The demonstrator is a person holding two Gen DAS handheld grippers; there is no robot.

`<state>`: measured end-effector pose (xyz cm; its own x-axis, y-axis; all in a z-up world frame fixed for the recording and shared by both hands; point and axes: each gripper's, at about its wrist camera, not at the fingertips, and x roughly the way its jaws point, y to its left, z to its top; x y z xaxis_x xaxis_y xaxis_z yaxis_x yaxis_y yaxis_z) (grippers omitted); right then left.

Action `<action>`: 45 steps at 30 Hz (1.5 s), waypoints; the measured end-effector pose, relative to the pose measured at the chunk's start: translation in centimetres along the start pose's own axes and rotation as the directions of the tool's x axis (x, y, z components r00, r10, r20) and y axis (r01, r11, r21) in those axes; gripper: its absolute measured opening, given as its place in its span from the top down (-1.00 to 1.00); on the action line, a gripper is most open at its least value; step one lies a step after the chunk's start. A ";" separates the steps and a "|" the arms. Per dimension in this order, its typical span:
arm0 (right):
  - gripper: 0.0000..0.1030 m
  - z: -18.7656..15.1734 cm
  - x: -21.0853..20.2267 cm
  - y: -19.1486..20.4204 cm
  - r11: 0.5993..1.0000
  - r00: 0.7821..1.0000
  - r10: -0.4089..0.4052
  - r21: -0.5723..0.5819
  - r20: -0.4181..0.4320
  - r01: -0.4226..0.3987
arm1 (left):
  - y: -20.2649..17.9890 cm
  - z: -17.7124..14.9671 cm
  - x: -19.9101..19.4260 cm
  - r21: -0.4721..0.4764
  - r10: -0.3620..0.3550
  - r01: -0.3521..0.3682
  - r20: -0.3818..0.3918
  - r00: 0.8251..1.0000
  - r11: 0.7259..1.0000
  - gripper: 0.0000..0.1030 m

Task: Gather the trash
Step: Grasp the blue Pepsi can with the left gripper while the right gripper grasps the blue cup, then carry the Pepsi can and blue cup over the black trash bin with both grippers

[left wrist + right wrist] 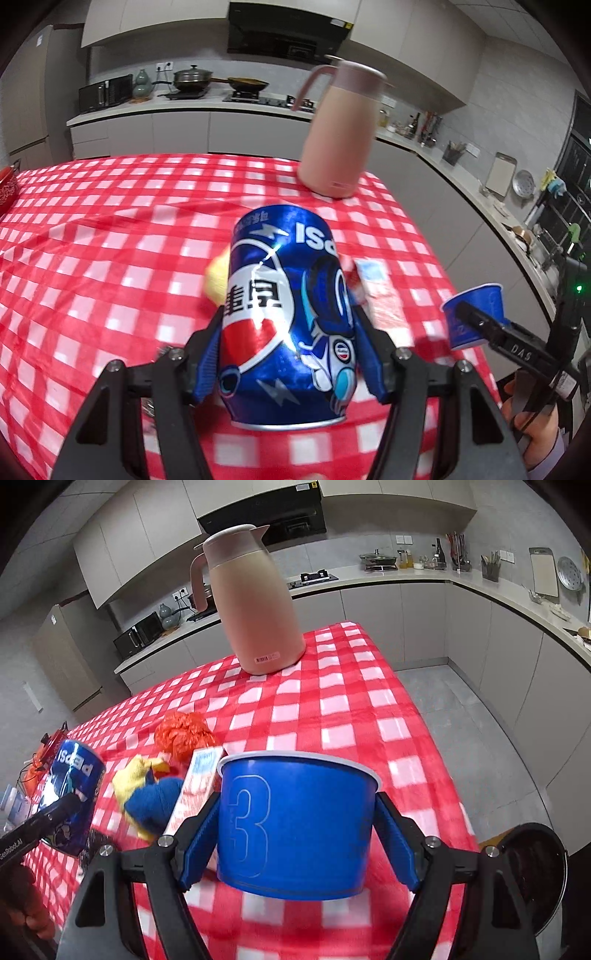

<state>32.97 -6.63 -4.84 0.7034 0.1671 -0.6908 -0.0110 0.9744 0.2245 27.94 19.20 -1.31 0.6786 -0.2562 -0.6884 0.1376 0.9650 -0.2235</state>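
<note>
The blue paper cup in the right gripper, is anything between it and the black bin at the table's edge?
Nothing visible does. The blue paper cup, clamped in the right gripper, has only checked tablecloth between it and the black bin.

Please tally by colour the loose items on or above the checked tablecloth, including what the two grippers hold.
Blue: 3 - can in the left gripper, paper cup in the right gripper, blue cloth
Yellow: 1 - yellow cloth
Orange: 1 - crumpled bag
Pink: 1 - jug
Pink and white: 1 - carton
Total: 7
</note>
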 end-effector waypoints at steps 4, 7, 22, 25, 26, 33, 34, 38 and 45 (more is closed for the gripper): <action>-0.57 -1.0 -1.6 -1.7 1.000 1.000 0.000 0.012 -0.005 0.000 | -2.9 -0.9 -0.4 0.014 -0.032 0.032 -0.010 0.999 0.999 -0.25; -0.57 -1.7 -2.9 -3.0 1.000 1.000 -0.003 0.018 -0.006 0.003 | -4.7 -1.6 -0.9 0.023 -0.050 0.050 -0.012 0.999 0.998 -0.25; -0.57 -4.2 -9.3 -8.9 0.996 0.999 -0.034 0.083 0.024 0.032 | -14.7 -4.6 -0.6 0.125 -0.153 0.161 -0.068 0.986 0.979 -0.25; -0.57 -4.9 -10.3 -10.6 0.993 0.998 -0.051 0.112 0.024 0.048 | -16.5 -5.1 -0.1 0.145 -0.172 0.183 -0.086 0.981 0.972 -0.25; -0.57 -5.2 -10.6 -11.2 0.991 0.998 -0.057 0.120 0.024 0.054 | -17.2 -5.3 0.1 0.150 -0.181 0.194 -0.094 0.979 0.969 -0.25; -0.57 -6.6 -12.9 -16.4 0.973 0.992 -0.122 0.200 0.026 0.114 | -22.4 -6.4 1.3 0.208 -0.242 0.269 -0.145 0.959 0.940 -0.25; -0.57 -6.7 -13.2 -17.0 0.971 0.991 -0.129 0.207 0.027 0.120 | -23.0 -6.6 1.5 0.214 -0.249 0.278 -0.151 0.957 0.936 -0.25; -0.57 -7.6 -14.7 -20.2 0.954 0.985 -0.172 0.255 0.028 0.160 | -26.0 -7.1 2.0 0.244 -0.283 0.321 -0.180 0.942 0.915 -0.25; -0.57 -9.6 -17.1 -26.1 0.915 0.969 -0.247 0.334 0.014 0.228 | -32.3 -8.7 3.8 0.288 -0.335 0.400 -0.251 0.908 0.870 -0.25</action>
<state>14.38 -33.50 -5.50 0.6945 -0.0807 -0.7150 0.3875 0.8792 0.2771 19.82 -13.47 -2.69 0.3891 -0.5700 -0.7237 0.5992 0.7533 -0.2712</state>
